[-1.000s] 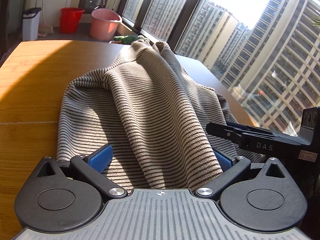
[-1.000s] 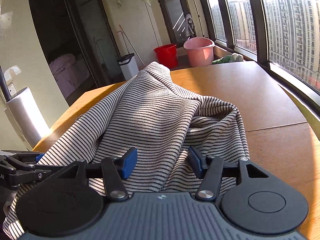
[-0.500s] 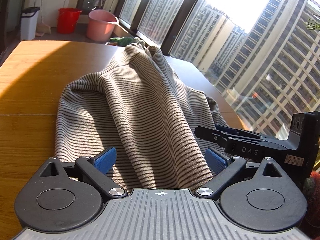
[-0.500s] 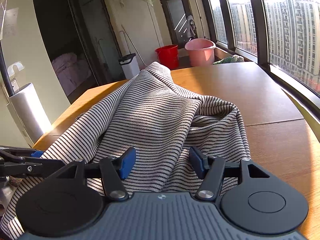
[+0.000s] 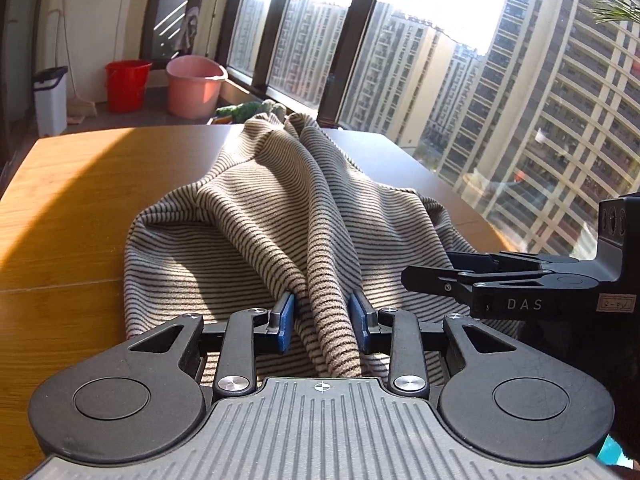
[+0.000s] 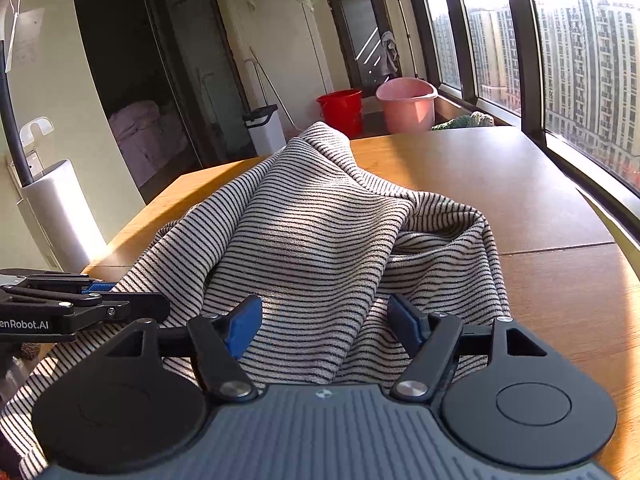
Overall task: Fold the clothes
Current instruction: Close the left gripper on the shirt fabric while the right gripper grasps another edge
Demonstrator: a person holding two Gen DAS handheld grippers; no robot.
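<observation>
On the wooden tabletop (image 5: 60, 216) lay the striped garment (image 5: 280, 208), heaped in loose folds. The left gripper (image 5: 322, 318) was closing, its blue fingers (image 5: 285, 320) pinching a raised fold at the near edge. To the right, the right gripper (image 6: 322, 322) was opening, cloth lying loosely between its spread fingers (image 6: 242, 326).

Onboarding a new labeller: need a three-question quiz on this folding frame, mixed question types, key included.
1. True or false: the left gripper has a bunched fold of the striped garment between its pads.
2. Which bucket stands nearer the window: A the red bucket, or B the pink bucket?
3. Fill in: the garment lies on a wooden ____.

Key: 1 true, jaws closing on the fold. 2 B. 3 table.
</observation>
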